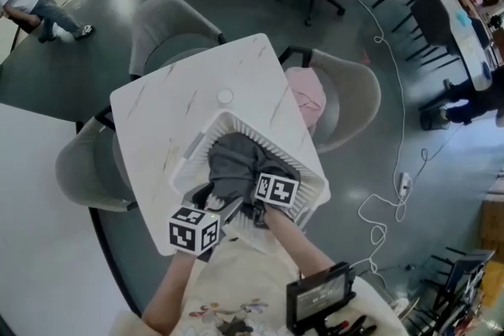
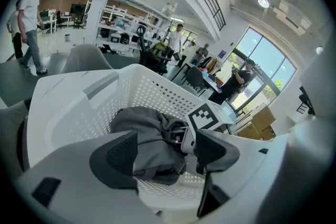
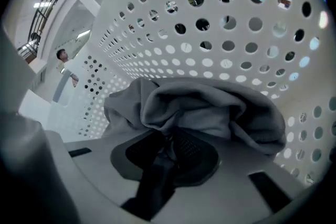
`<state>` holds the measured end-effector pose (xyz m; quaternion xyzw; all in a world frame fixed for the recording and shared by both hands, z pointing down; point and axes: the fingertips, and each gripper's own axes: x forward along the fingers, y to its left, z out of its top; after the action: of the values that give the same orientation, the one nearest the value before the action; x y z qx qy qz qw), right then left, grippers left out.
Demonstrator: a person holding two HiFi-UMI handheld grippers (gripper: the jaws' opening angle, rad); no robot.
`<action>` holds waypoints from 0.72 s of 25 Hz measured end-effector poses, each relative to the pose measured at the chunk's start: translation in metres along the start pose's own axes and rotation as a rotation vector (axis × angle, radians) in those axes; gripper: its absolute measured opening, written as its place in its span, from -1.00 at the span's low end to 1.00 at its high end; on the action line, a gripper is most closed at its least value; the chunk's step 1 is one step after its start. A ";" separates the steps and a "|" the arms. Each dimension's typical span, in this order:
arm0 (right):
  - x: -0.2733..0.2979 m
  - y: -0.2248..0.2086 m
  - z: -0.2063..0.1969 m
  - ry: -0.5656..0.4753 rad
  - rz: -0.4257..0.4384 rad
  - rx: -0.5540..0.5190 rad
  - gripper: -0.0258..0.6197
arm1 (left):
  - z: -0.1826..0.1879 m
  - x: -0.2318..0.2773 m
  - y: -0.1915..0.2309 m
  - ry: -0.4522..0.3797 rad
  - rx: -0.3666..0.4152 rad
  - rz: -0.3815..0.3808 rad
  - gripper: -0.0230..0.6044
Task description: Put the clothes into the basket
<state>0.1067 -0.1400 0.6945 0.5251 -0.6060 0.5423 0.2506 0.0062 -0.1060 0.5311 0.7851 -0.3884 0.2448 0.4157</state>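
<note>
A white perforated laundry basket [image 1: 313, 169] is stood on the near part of a white marble-patterned table [image 1: 181, 98], and a crumpled grey garment [image 1: 236, 161] is seen lying inside it, bunched against the basket's bottom and side wall [image 3: 210, 50].

The right gripper [image 1: 260, 210] is pointed steeply down into the basket. In the right gripper view its jaws are seen clenched nearly together, with a fold of the grey garment [image 3: 199, 113] pinched between the dark pads [image 3: 191, 149].

The left gripper [image 1: 214, 201] is held at the basket's near rim, tilted downward. In the left gripper view its jaws are seen spread apart and released; nothing is pressed by them, and the grey garment [image 2: 142, 123] is seen beyond the gap, just beside the right gripper's marker cube [image 2: 206, 117].

A pink garment [image 1: 307, 94] is draped on a grey chair [image 1: 354, 98] at the table's far right edge. A small round object [image 1: 225, 97], possibly a cap, is left on the table beyond the basket.
</note>
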 end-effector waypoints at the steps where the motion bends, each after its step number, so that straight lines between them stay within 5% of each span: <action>1: 0.004 -0.003 0.000 0.005 -0.012 -0.011 -0.65 | 0.000 0.001 0.000 -0.001 -0.001 0.000 0.19; 18: 0.009 -0.002 -0.003 0.017 -0.022 -0.066 -0.71 | -0.002 -0.006 -0.001 0.000 0.006 -0.001 0.19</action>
<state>0.1046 -0.1404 0.7041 0.5185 -0.6155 0.5238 0.2791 0.0035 -0.1018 0.5275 0.7866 -0.3870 0.2460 0.4135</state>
